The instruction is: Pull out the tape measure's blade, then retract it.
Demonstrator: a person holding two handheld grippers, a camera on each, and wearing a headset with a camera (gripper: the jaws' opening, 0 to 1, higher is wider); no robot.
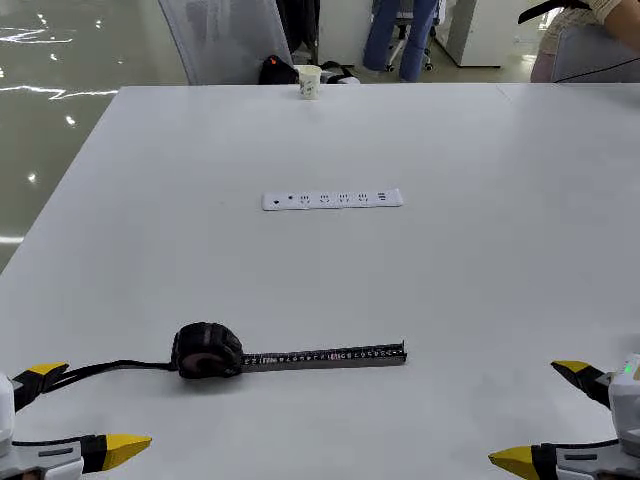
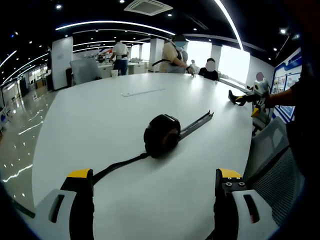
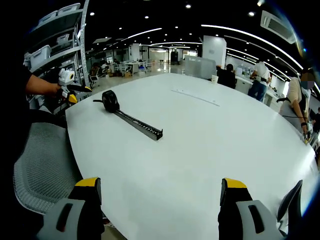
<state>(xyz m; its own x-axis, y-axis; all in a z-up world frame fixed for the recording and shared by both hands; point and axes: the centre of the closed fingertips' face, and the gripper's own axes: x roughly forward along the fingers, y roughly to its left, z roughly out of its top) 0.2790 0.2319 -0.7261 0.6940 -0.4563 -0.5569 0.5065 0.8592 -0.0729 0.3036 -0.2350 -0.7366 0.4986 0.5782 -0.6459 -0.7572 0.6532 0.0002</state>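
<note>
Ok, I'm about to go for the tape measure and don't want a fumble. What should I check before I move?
1. Left gripper jaws open: ok.
2. Right gripper jaws open: ok.
3. Tape measure lying free on the table, nothing gripping it: ok.
4. Blade partly out, flat on the table, its tip toward the right gripper's side: ok.
5. Blade lock released: cannot tell.

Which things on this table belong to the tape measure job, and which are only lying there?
Belong to the job: tape measure, its blade pulled out; left gripper and right gripper, both open.
Only lying about: power strip, paper cup.
</note>
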